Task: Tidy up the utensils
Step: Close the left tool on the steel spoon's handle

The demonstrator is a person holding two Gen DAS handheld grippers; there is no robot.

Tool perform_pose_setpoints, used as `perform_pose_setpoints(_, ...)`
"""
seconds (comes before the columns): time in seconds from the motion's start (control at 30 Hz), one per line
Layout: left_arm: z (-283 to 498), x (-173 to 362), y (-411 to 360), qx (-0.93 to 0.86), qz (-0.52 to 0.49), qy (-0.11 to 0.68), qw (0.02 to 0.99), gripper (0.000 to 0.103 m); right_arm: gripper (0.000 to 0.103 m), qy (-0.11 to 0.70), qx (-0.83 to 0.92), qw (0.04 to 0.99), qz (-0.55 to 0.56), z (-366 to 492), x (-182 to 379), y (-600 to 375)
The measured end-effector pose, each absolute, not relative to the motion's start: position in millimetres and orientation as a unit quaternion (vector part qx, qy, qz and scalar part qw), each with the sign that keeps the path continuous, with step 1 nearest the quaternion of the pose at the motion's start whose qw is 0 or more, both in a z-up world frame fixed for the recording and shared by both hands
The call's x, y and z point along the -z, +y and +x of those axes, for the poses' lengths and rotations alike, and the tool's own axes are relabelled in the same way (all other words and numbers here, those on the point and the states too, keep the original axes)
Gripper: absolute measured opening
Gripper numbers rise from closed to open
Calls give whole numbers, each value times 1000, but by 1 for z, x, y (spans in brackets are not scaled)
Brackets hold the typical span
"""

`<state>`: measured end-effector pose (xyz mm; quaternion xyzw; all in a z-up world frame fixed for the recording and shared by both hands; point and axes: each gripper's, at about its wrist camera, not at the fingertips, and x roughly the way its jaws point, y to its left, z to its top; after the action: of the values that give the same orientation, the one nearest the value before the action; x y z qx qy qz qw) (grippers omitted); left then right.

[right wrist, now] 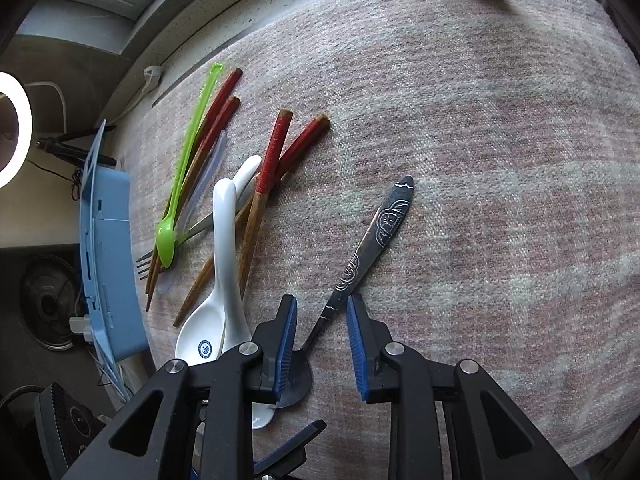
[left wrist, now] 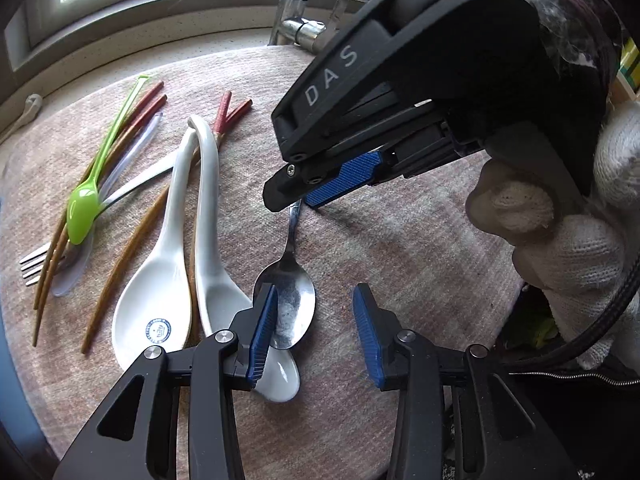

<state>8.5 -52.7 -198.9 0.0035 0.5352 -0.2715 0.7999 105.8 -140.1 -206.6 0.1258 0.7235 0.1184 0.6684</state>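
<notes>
Steel is what matters here: a metal spoon [right wrist: 360, 256] lies on its own on the pinkish woven mat [right wrist: 500, 140], a little apart from the heap of other utensils. Its long axis runs on a diagonal in the right wrist view, decorated handle end up and to the right, bowl down at the left. The right gripper [right wrist: 322, 344] points steeply down over the thin neck of the handle, which passes between its two blue pads; the jaws stand part open with a gap on each side, so nothing is held as far as I can judge. In the left wrist view the left gripper [left wrist: 316, 332] sits over the bowl end, one pad across the bowl's edge and the other well clear, jaws part open and gripping nothing. The right gripper looks the better placed for a pinch, since the handle crosses its gap almost squarely.

Two white ceramic spoons [left wrist: 160, 280] lie just beside the steel bowl, one touching or tucked under it. Further left are red-tipped chopsticks [right wrist: 276, 152], a green plastic spoon [left wrist: 86, 208] and a fork [left wrist: 34, 264], piled loosely. Behind the mat runs a pale speckled counter [left wrist: 120, 64] under a window, with a chrome tap [left wrist: 296, 8]; a blue rack [right wrist: 106, 264] stands at the mat's left edge
</notes>
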Motion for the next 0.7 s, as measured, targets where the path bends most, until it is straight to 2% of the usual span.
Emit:
perform_pose_setpoints(0.23, -9, 198, -34, 255, -22, 514, 819, 38, 21, 733, -128, 666, 56, 110, 204, -122)
perform_pose_setpoints(0.5, -4, 191, -36, 240, 1, 514, 823, 38, 14, 741, -129, 657, 55, 122, 204, -132)
perform_pose_setpoints(0.7, 20, 200, -49, 233, 20, 533, 813, 38, 13, 737, -140, 658, 58, 133, 203, -148)
